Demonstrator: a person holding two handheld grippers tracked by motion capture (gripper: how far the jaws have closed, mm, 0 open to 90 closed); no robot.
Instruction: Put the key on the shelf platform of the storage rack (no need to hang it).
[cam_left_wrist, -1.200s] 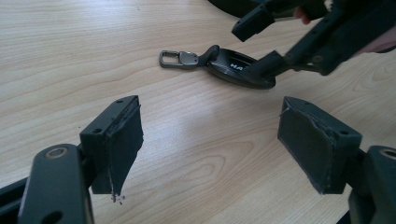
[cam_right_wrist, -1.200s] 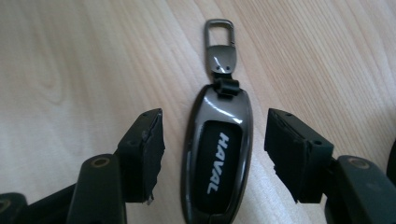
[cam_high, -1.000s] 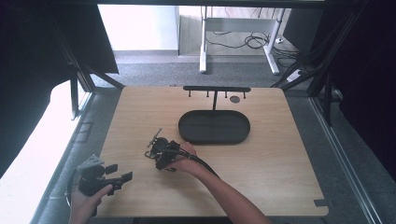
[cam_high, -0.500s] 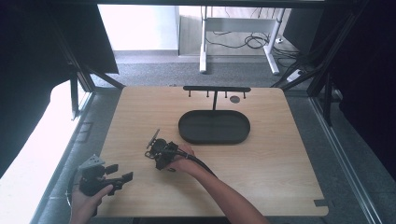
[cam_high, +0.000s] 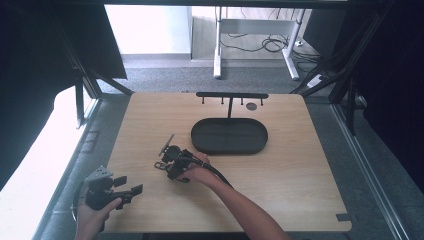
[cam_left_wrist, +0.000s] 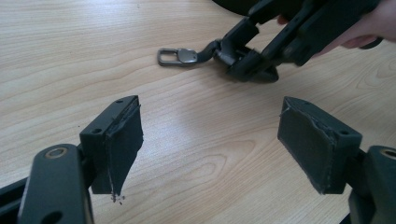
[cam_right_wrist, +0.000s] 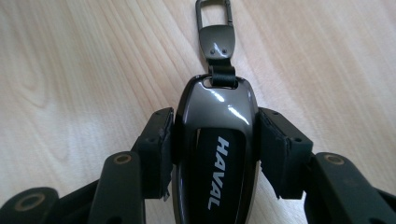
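Note:
A dark grey car key fob (cam_right_wrist: 217, 140) marked HAVAL lies on the wooden table (cam_high: 280, 190), left of centre. Its metal snap clip (cam_right_wrist: 214, 18) points away from the hand. My right gripper (cam_right_wrist: 215, 149) has just been closing, and both pads now press on the fob's sides. In the high view the right gripper (cam_high: 170, 161) sits level over the table with the clip (cam_high: 159, 165) sticking out to its left. My left gripper (cam_high: 129, 185) is held at the table's front left corner, open with nothing between its fingers. In the left gripper view its open jaws (cam_left_wrist: 215, 135) face the fob (cam_left_wrist: 247, 63) farther off.
A black oval tray (cam_high: 229, 146) stands behind the right hand at the table's middle. Behind it rises a black rack with several hooks (cam_high: 231, 95), and a small dark disc (cam_high: 251, 106) lies beside the rack's post. Bare wood stretches to the right and front.
The right gripper's jaws have drawn in around the key fob. Both hands have stayed where they were.

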